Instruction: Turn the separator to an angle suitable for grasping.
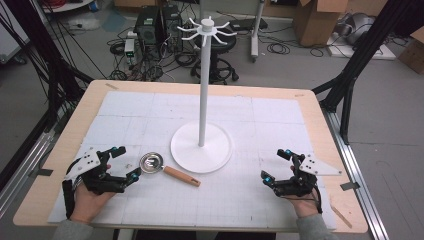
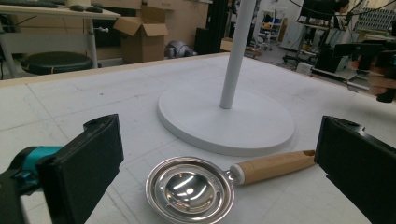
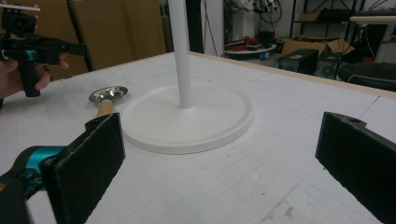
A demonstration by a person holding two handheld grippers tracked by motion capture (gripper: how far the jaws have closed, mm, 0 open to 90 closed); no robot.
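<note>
White gridded matting covers the table (image 1: 310, 107) under my tools. Both my left gripper (image 1: 126, 165) and right gripper (image 1: 274, 164) rest with jaws spread, holding nothing. Just ahead of the left lies a wooden-handled metal spoon (image 1: 167, 169), untouched, beside the white hook stand (image 1: 202, 145). Probably everything remains undone. No writing is readable.

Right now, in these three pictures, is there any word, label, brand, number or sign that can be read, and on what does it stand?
None can be read.
Wooden handle of the metal scoop: a faint mark, too blurred to read.
Cardboard boxes behind the table: no print legible.
White stand, left gripper and right gripper: no lettering visible.
</note>
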